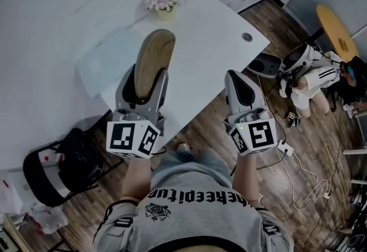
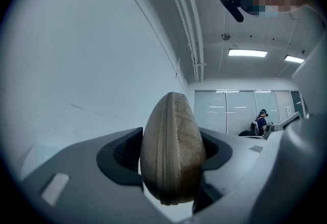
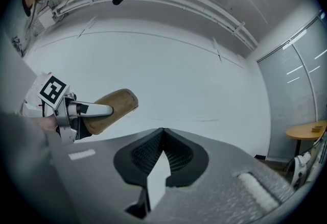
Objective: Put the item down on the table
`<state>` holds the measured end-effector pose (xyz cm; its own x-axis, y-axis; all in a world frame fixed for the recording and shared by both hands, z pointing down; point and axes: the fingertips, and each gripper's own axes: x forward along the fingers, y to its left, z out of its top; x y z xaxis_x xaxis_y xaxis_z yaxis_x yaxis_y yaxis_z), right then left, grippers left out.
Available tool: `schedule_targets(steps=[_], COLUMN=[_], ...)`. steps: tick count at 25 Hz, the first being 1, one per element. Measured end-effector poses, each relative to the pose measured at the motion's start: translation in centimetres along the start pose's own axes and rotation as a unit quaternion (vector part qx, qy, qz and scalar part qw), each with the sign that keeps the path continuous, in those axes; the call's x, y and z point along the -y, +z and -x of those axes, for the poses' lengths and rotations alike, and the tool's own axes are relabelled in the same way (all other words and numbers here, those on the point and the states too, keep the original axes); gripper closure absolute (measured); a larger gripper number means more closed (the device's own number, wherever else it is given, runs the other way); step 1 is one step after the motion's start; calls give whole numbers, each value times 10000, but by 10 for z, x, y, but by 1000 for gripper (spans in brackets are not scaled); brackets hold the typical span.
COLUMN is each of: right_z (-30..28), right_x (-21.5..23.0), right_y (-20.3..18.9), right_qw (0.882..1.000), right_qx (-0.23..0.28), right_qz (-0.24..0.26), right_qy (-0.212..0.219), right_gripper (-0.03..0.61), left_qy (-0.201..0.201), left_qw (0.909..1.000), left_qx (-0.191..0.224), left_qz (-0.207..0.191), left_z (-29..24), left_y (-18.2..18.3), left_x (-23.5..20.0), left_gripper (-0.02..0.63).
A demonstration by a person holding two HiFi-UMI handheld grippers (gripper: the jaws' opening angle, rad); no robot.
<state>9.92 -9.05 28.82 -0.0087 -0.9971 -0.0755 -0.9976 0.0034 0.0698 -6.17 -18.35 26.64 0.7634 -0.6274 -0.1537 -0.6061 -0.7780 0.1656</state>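
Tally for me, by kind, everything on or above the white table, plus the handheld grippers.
Tan zippered oval case: 1
Small pot of pink flowers: 1
Pale blue flat sheet: 1
Handheld grippers, left gripper clamping the case, right gripper shut empty: 2
Total: 5

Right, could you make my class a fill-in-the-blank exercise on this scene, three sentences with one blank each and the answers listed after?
1. The left gripper is shut on a tan case that closes with a ___.
2. The jaws of the right gripper are ___, with nothing between them.
3. On the white table, the small pot holds pink ___.

Missing words: zip; shut; flowers.
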Motion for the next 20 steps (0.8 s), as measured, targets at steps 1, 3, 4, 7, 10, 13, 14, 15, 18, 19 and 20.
schedule_targets(steps=[1,3,4,7,10,13,14,15,18,19,20], right_z=[-1,-2,-3,-4,-7,-13,-16,-20,-31,-35,-39], right_x=[0,0,1,6,14,23,26,30,39,42,46], right_y=[1,1,1,-5,-8,-7,-7,-7,-10,-11,-11], right_qw=[10000,10000,10000,10000,9999,10000,10000,10000,9999,9998,9998], right_qx=[-15,-15,-14,-65,-84,-64,-65,-68,-72,-80,-87], right_qz=[20,32,25,-9,-50,-43,-35,-34,-71,-70,-67], right_qy=[-12,-30,-41,-75,-75,-35,-12,19,120,151,182], right_gripper=[578,578,578,578,578,578,578,578,578,578,578], left_qy=[-16,-43,-54,-72,-35,14,37,66,150,177,207], left_qw=[10000,10000,10000,10000,10000,10000,10000,9999,9998,9998,9997], left_qx=[13,-16,-40,-49,-40,-61,-58,-69,-99,-103,-115], left_qz=[19,22,19,37,58,47,47,38,8,14,17], left_z=[-1,-4,-6,-12,-18,-27,-30,-34,-44,-48,-53], left_y=[-1,-2,-2,-7,-11,-12,-12,-12,-14,-15,-16], left_x=[-1,-1,-2,-3,-2,0,0,0,0,-1,-1], left_gripper=[314,314,315,314,315,316,316,314,315,315,316])
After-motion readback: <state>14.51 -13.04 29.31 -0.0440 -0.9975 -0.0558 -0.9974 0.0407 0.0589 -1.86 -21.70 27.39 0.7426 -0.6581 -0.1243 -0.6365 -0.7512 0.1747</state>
